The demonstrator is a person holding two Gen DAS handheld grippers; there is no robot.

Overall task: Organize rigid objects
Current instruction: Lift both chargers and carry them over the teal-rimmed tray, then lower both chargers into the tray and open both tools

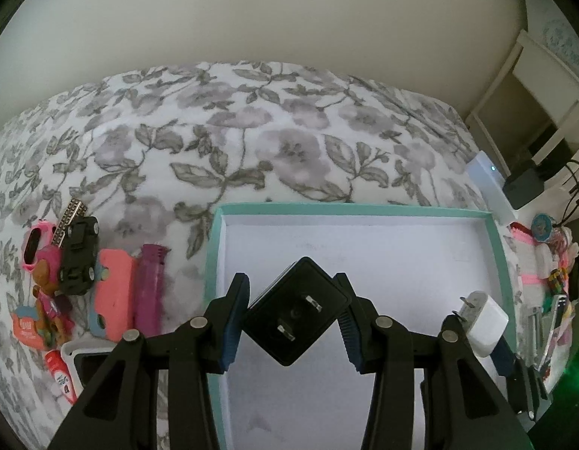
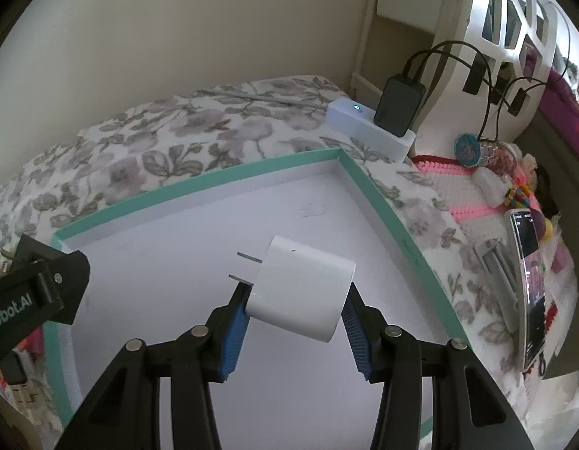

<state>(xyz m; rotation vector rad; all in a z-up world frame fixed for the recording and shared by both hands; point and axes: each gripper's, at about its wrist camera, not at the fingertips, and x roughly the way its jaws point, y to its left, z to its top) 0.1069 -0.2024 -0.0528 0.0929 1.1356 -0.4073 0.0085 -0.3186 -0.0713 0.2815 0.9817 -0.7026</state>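
Observation:
My left gripper (image 1: pixel 293 317) is shut on a black plug adapter (image 1: pixel 296 313), held corner-up with its two prongs facing the camera. It hangs over the white floor of a teal-rimmed box (image 1: pixel 214 262). My right gripper (image 2: pixel 296 309) is shut on a white plug adapter (image 2: pixel 302 288), prongs pointing left, also above the teal-rimmed box (image 2: pixel 368 183). The white plug adapter (image 1: pixel 486 322) and the right gripper show at the right in the left wrist view. The left gripper's body (image 2: pixel 34 285) enters the right wrist view from the left.
The box lies on a floral bedspread (image 1: pixel 252 131). To its left are a black toy car (image 1: pixel 79 255), a pink watch (image 1: pixel 32 249), a coral case (image 1: pixel 115 292) and a purple comb (image 1: pixel 150 288). Right of it stand a white device (image 2: pixel 368 127), a phone (image 2: pixel 529 285) and small toys.

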